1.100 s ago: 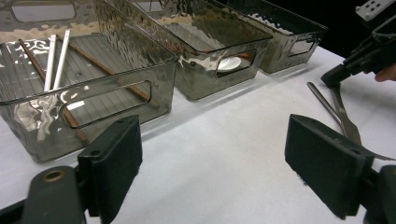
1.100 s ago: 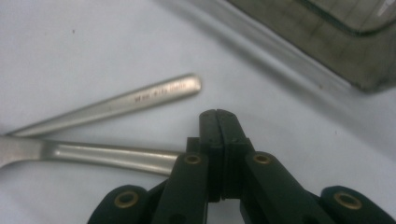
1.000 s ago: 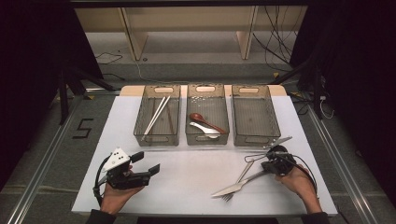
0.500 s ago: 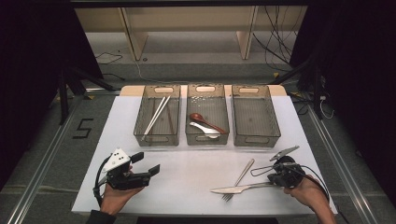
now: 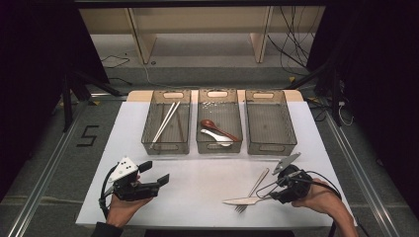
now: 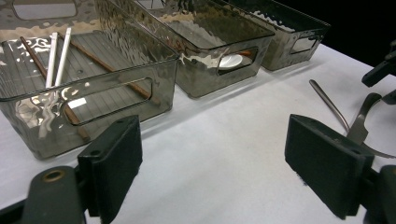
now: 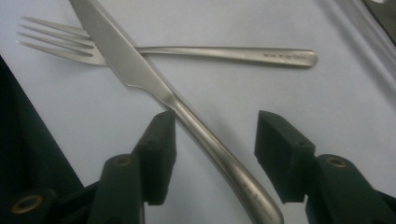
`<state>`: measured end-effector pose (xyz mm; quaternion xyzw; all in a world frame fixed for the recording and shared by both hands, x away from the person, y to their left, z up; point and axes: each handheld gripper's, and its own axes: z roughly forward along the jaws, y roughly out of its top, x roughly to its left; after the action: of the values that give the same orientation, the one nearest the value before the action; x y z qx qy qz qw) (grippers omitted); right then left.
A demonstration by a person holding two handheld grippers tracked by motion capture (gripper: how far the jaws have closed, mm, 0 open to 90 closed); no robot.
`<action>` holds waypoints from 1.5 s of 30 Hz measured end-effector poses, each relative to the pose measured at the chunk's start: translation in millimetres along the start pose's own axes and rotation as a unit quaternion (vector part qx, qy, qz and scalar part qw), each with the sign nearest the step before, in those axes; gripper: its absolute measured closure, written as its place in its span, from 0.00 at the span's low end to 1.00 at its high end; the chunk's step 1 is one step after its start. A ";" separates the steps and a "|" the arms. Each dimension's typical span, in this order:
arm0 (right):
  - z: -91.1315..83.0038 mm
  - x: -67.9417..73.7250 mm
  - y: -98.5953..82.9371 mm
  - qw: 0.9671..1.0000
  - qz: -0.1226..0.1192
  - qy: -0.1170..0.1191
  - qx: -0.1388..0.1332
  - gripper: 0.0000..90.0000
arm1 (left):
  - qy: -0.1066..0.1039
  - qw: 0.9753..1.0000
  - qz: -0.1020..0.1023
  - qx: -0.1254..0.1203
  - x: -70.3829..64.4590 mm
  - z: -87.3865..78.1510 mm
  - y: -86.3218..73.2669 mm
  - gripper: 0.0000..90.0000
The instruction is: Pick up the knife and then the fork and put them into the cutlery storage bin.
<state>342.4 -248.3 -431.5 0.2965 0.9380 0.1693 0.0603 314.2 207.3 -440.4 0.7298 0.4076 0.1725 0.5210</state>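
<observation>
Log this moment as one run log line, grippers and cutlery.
right gripper: open, jaws astride knife handle | knife: lies across fork on table | left gripper: open, empty | right bin: empty

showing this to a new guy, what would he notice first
Likely the knife lying across the fork on the white table, with the right hand-held gripper open astride the knife handle. Behind stand three bins: chopsticks in the left, spoons in the middle.

Black jaws, brass screws; grey plate; dark sleeve (image 5: pixel 101 230).
</observation>
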 end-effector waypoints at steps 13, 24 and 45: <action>25.9 1.3 11.4 0.996 -0.060 0.015 0.068 0.53 | 0.001 1.000 0.001 0.001 0.4 -0.4 -0.2 0.21; 30.0 6.5 15.0 0.993 -0.082 0.013 0.089 0.69 | 0.001 1.000 0.001 0.002 0.1 -0.5 -0.2 0.21; 30.5 16.9 18.4 0.986 -0.128 0.015 0.103 0.89 | 0.002 1.000 0.002 0.002 -0.2 -0.3 -0.1 0.21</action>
<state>344.9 -215.8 -453.7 0.1756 0.9815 0.0669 0.0361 313.8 207.3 -440.4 0.7316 0.4071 0.1739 0.5185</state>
